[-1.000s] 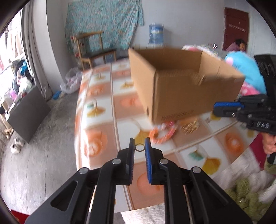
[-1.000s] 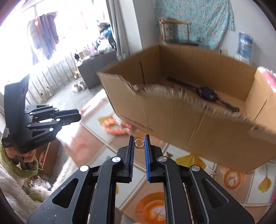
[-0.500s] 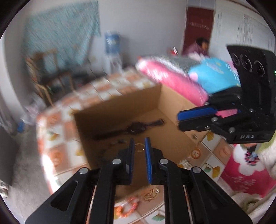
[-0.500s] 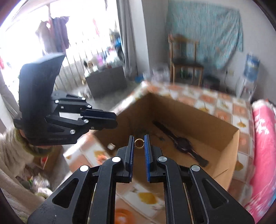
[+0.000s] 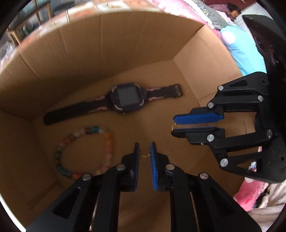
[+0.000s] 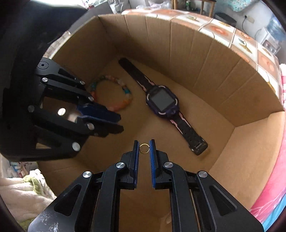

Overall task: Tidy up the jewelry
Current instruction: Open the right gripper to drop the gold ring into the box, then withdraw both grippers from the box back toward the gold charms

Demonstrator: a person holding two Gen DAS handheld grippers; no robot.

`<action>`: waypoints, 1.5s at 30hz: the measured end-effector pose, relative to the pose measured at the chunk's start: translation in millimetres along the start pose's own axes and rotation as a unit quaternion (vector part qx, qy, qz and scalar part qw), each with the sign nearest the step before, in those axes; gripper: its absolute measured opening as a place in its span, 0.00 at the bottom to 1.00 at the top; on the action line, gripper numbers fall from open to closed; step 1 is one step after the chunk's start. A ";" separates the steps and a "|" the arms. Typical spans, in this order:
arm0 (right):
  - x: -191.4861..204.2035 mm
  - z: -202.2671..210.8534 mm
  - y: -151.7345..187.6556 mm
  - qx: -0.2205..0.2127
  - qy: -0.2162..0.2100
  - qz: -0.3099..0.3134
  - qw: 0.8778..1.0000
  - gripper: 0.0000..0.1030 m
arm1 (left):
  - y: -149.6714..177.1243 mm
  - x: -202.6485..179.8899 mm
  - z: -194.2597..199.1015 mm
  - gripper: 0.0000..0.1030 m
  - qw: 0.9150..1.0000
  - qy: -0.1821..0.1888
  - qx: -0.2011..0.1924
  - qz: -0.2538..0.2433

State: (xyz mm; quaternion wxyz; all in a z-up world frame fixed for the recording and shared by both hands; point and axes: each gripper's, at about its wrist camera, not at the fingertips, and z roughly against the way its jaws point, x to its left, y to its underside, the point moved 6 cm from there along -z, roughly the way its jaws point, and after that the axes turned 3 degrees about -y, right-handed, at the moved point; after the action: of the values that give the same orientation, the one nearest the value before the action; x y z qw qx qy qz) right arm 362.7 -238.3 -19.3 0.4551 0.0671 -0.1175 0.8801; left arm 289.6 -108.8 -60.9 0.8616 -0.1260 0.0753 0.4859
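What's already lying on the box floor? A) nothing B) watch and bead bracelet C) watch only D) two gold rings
B: a dark watch and a multicoloured bead bracelet lie on the floor of the cardboard box; the small gold rings are pinched in the grippers above it.

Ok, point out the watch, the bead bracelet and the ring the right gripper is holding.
watch point(image 6: 162, 101): right wrist view, on its screen.
bead bracelet point(image 6: 127, 97): right wrist view, on its orange beads.
ring point(image 6: 144, 148): right wrist view, on the hoop.

A lived-in home: a wooden chair point(image 6: 194, 4), a pink floral bedspread point(image 6: 268, 187), a blue water-cooler bottle point(image 6: 276, 26) and a patterned tile-print tabletop point(image 6: 223, 33).
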 end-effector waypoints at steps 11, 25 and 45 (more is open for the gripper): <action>7.7 -1.6 -10.9 -0.012 0.001 0.003 1.000 0.18 | -9.2 12.7 -8.8 0.21 0.999 -0.006 0.029 0.034; 1.8 23.6 9.2 -0.045 0.009 -0.004 0.999 0.24 | -15.1 8.9 4.5 0.37 1.000 -0.029 0.005 0.009; 102.9 182.5 149.8 -0.385 -0.053 -0.011 0.921 0.65 | 167.1 -7.9 197.2 0.68 0.927 -0.048 -0.373 -0.008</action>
State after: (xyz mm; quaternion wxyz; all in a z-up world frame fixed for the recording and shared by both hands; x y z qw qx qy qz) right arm 183.1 -290.0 157.9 0.4482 -0.0654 -0.4707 0.7572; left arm 143.8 24.8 105.7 0.7590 -0.4155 -0.1535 0.4772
